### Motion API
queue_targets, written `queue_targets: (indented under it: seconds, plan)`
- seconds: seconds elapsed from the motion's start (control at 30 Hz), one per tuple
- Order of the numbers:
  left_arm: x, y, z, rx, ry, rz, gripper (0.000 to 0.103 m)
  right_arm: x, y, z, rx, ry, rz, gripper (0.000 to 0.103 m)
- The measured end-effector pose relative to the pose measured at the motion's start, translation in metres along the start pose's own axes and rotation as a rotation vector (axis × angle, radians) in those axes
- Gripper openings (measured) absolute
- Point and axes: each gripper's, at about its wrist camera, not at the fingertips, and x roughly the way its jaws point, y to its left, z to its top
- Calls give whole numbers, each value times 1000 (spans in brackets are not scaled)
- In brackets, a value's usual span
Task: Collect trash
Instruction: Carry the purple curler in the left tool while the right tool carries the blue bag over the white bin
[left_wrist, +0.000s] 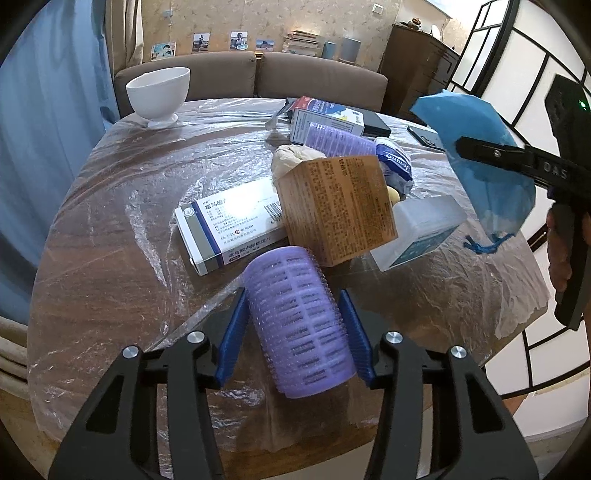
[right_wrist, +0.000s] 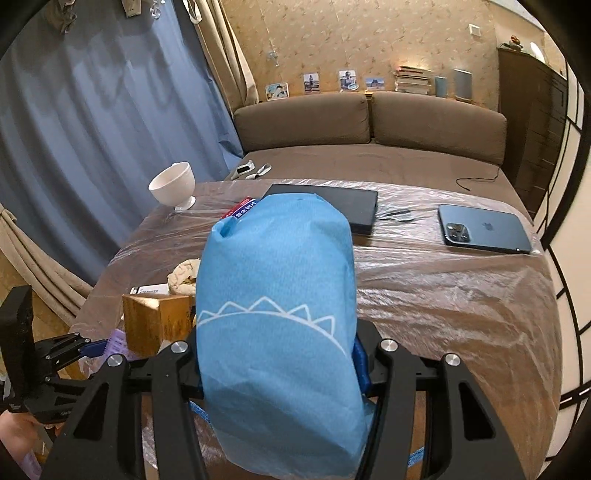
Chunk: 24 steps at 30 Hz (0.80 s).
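My left gripper (left_wrist: 295, 314) is shut on a purple hair roller (left_wrist: 297, 321), its blue pads (left_wrist: 232, 332) pressing both sides, held just above the table's near edge. A pile of trash lies ahead: a white medicine box (left_wrist: 225, 225), a brown carton (left_wrist: 336, 206), a clear plastic box (left_wrist: 417, 229), a second purple roller (left_wrist: 340, 142), a crumpled tissue (left_wrist: 291, 158). My right gripper (right_wrist: 280, 354) is shut on a blue fabric bag (right_wrist: 277, 317), which hangs at the right in the left wrist view (left_wrist: 480, 162).
The round table (left_wrist: 110, 236) is covered in clear plastic film. A white bowl (left_wrist: 159, 96) stands at the far left. A phone (right_wrist: 484, 229) and a black tablet (right_wrist: 332, 203) lie at the far side. A brown sofa (right_wrist: 369, 122) is behind.
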Motion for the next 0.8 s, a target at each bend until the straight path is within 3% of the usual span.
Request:
queue_targets:
  seconds: [0.8]
  plan:
    - [-28,9,-3,-11,-43,-69,49,-38,33,-80,101,55,66,53]
